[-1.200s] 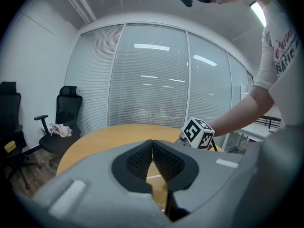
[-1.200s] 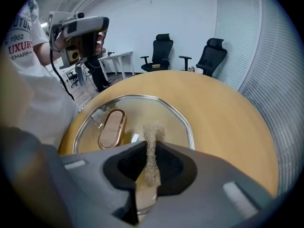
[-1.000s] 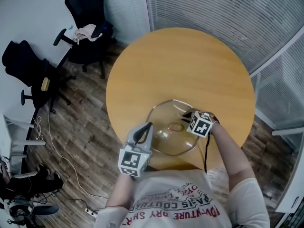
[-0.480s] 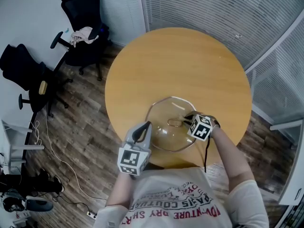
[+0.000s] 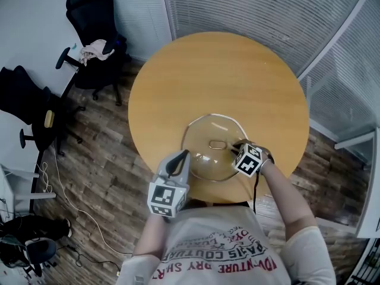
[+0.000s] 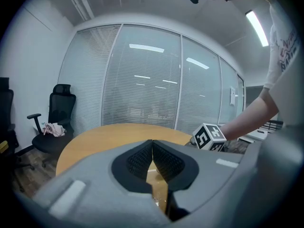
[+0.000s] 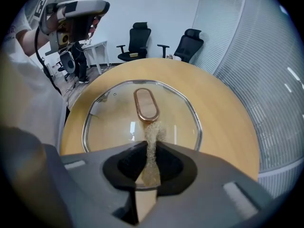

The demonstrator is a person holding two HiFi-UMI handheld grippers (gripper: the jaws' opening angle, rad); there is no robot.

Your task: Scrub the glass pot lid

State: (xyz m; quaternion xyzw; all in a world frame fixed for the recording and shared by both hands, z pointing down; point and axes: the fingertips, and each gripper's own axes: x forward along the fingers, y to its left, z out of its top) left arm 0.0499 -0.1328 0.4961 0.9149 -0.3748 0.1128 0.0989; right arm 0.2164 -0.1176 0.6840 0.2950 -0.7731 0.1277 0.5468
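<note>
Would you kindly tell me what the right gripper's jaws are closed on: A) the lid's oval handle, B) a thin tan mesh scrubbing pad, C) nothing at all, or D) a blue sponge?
B: the right gripper pinches a thin tan mesh scrubbing pad over the round glass pot lid.

Table (image 5: 219, 70): honey-yellow wood, faint grain; glass pot lid (image 7: 109, 122): clear, silver rim, copper-brown handle (image 7: 146, 103); scrub pad (image 7: 153, 136): tan, fine mesh weave; left gripper (image 6: 152, 148) and right gripper (image 7: 151, 152): grey shells, black cross-hatched pads; marker cubes (image 5: 165, 199): white with black squares; floor (image 5: 107, 153): dark brown planks; office chairs (image 5: 92, 10): black; cloth (image 5: 94, 51) on one chair: pale pink and white; shirt (image 5: 219, 242): white, red lettering; blinds (image 5: 255, 10): pale grey, fine-lined slats; wall (image 5: 29, 28): plain off-white.
</note>
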